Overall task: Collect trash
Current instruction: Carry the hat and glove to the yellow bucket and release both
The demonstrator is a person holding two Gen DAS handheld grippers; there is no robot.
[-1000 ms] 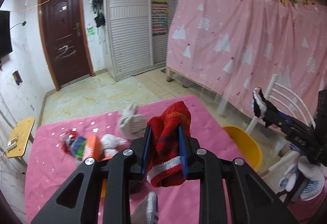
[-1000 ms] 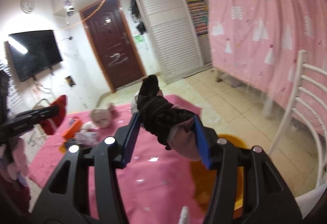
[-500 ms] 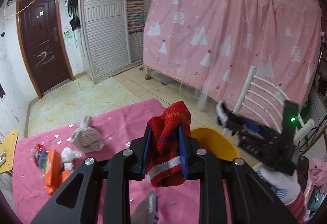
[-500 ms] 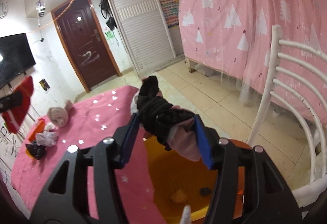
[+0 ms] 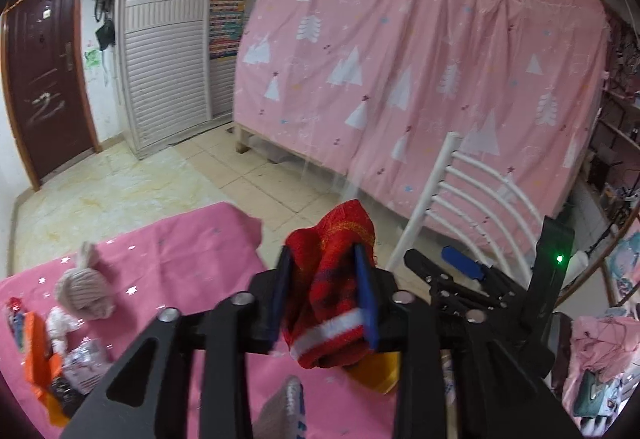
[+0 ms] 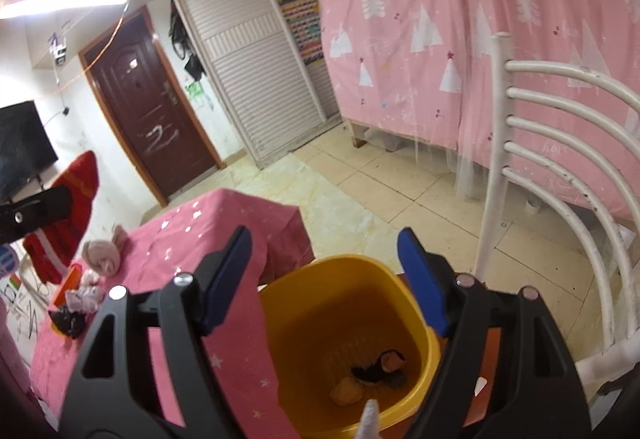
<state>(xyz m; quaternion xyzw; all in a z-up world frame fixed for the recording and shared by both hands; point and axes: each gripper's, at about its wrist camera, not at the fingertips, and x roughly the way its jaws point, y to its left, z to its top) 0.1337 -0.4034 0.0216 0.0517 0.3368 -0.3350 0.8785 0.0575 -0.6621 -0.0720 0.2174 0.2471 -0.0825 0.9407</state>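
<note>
My left gripper is shut on a red knitted sock with a white cuff band, held above the pink table's right edge. The sock also shows at the left of the right wrist view. My right gripper is open and empty, right above the yellow bin. A black and pink cloth lies at the bin's bottom with a small tan scrap. In the left wrist view the right gripper is to the right, and a corner of the bin shows below the sock.
The pink star-print table holds a beige knitted ball, an orange packet and crumpled wrappers at its left. A white slatted chair stands right of the bin. A pink curtain hangs behind.
My right gripper opened and the black and pink cloth dropped into the yellow bin. My left gripper swung right towards the bin with the red sock held.
</note>
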